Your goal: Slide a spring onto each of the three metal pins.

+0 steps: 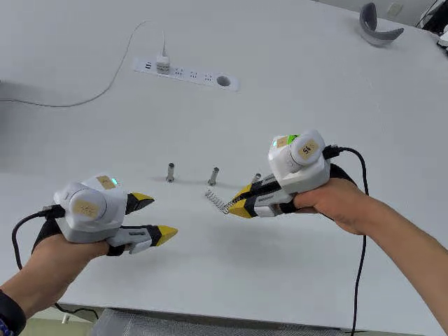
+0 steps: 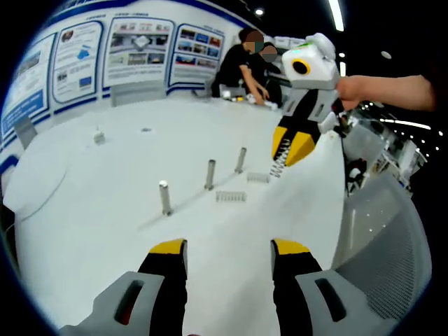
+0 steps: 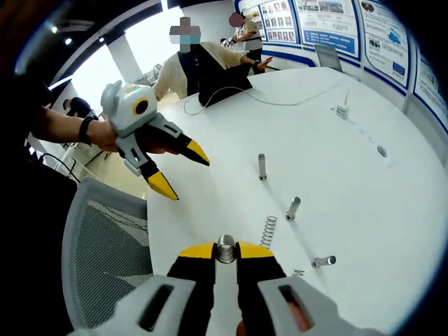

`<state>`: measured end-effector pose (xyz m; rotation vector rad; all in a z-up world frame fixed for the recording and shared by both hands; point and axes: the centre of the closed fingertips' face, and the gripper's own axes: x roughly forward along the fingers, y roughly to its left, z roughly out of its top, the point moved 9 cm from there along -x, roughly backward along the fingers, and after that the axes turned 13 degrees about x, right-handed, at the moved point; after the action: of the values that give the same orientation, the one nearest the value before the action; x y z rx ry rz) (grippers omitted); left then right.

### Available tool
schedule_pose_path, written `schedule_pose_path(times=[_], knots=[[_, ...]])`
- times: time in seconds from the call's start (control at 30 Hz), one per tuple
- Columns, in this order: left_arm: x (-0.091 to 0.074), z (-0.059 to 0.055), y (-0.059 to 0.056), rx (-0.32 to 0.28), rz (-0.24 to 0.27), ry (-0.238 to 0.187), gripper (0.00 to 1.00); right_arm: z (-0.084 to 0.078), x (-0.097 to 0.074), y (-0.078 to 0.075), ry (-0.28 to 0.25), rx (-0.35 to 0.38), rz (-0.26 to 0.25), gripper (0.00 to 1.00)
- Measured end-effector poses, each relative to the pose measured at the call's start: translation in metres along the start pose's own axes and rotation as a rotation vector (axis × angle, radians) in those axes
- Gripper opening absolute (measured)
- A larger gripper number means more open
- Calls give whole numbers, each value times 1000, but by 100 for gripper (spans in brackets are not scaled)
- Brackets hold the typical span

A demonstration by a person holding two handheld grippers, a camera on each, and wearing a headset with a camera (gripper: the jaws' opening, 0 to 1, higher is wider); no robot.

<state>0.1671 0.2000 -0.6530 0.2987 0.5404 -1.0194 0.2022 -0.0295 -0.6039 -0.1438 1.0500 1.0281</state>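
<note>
Spring (image 3: 224, 248) clamped in the nearly closed jaws of the right gripper (image 1: 235, 205), pointing leftward near the pins (image 1: 213, 176); left gripper (image 1: 159, 215) hovers level, jaws wide apart, empty.

Three upright pins (image 2: 209, 173), left gripper (image 2: 229, 246) (jaws apart)
</note>
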Motion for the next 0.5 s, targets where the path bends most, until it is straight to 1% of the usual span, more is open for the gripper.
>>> schedule_pose_path(times=[0.2,0.5], knots=[[-5,-4,6,-22,35,9,53,12,7,-4,13,-22,0,12],[-11,-4,10,-45,79,5,59,33,17,-11,24,-61,-8,12]])
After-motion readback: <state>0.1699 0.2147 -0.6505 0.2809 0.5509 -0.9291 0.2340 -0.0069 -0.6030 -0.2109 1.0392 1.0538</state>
